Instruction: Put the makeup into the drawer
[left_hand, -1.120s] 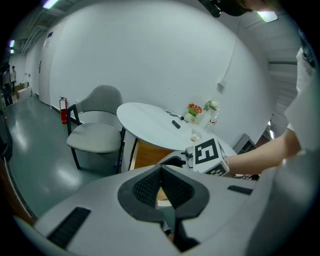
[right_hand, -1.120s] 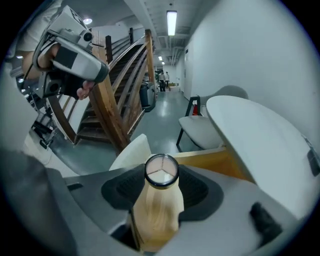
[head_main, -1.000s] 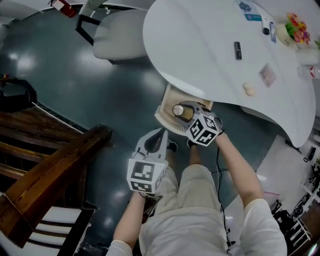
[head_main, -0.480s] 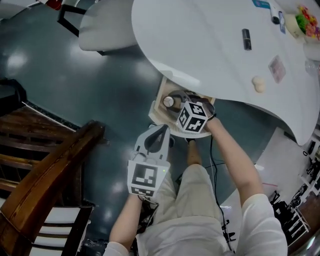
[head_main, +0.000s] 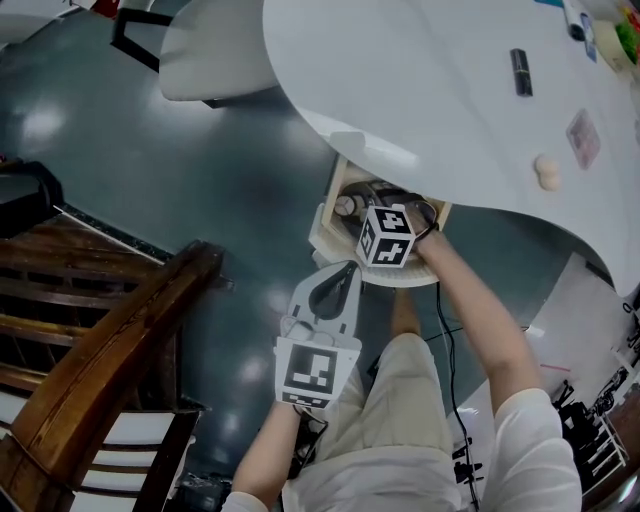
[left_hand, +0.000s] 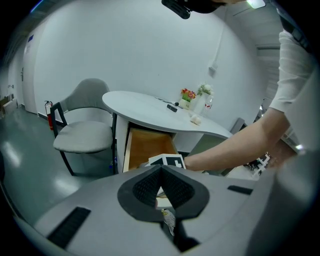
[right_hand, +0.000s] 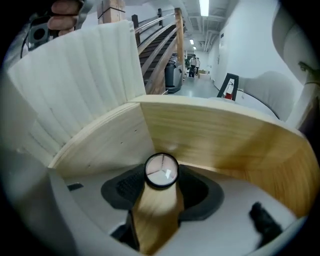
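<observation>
A tan makeup bottle (right_hand: 154, 212) with a round silvery cap (right_hand: 161, 171) sits between the pads of my right gripper (right_hand: 161, 182), which is shut on it. In the head view that right gripper (head_main: 356, 209) reaches down inside the open wooden drawer (head_main: 338, 186) under the white table (head_main: 430, 90), with the bottle's cap (head_main: 345, 206) showing near the drawer's left side. The drawer's wooden wall (right_hand: 225, 145) curves close behind the bottle. My left gripper (head_main: 343, 276) hangs in front of the drawer, above the floor, its pads (left_hand: 150, 186) closed together with nothing held.
On the table lie a black tube (head_main: 521, 72), a beige sponge (head_main: 547, 172) and a small pinkish packet (head_main: 583, 137). A grey chair (head_main: 215, 50) stands at the table's far left. A wooden stair rail (head_main: 100, 370) runs along the left. The person's legs are right below the drawer.
My right gripper has gone lower into the drawer with the bottle. The left gripper has also dropped a little and sits closer to the drawer front.
</observation>
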